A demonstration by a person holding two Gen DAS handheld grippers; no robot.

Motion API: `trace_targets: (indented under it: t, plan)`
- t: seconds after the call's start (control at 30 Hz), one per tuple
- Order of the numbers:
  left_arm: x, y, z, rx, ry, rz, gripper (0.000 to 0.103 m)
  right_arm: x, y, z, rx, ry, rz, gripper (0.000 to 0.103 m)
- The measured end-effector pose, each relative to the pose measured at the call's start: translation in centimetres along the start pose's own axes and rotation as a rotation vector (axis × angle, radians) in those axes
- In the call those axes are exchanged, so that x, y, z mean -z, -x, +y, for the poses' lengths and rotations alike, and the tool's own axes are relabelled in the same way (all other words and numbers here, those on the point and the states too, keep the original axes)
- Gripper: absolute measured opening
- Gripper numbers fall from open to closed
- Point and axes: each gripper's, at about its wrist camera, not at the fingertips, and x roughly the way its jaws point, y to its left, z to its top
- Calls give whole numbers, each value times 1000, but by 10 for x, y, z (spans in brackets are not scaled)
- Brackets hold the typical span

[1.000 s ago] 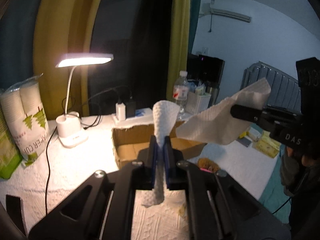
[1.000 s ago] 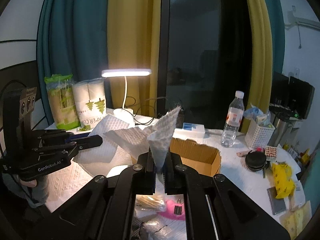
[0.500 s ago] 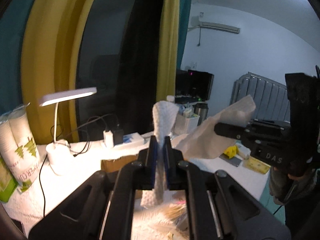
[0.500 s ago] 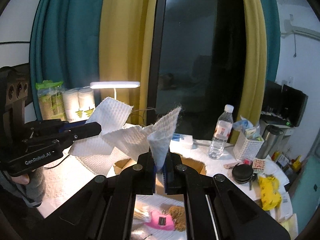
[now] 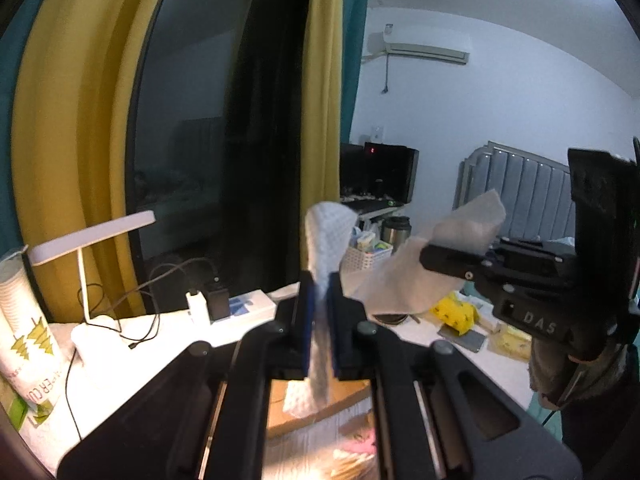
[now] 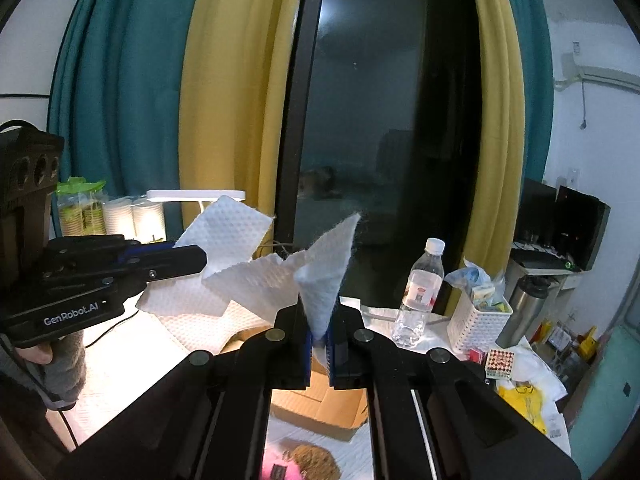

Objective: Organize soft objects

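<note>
We hold one embossed paper towel (image 6: pixel 240 276) in the air above the cardboard box (image 6: pixel 320 404), left gripper (image 5: pixel 318 312) and right gripper (image 6: pixel 319 332) each clenched on a corner. Pulling toward nine and three o'clock could tear it.

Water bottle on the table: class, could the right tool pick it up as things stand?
Probably not yet. The right tool is shut on a corner of the paper towel, which the left tool also grips, so it must let go first. Nothing stands in front of the water bottle.
</note>
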Motion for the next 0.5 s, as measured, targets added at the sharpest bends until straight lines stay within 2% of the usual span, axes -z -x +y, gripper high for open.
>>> trace_targets:
  t: [0.23, 0.5]
  plan:
    - [1, -36, 0, -11, 16, 43, 6, 19, -33, -24, -49, -43, 35, 6]
    - [13, -75, -5, 4, 34, 112, 6, 66, -89, -42, -113, -125, 153, 6]
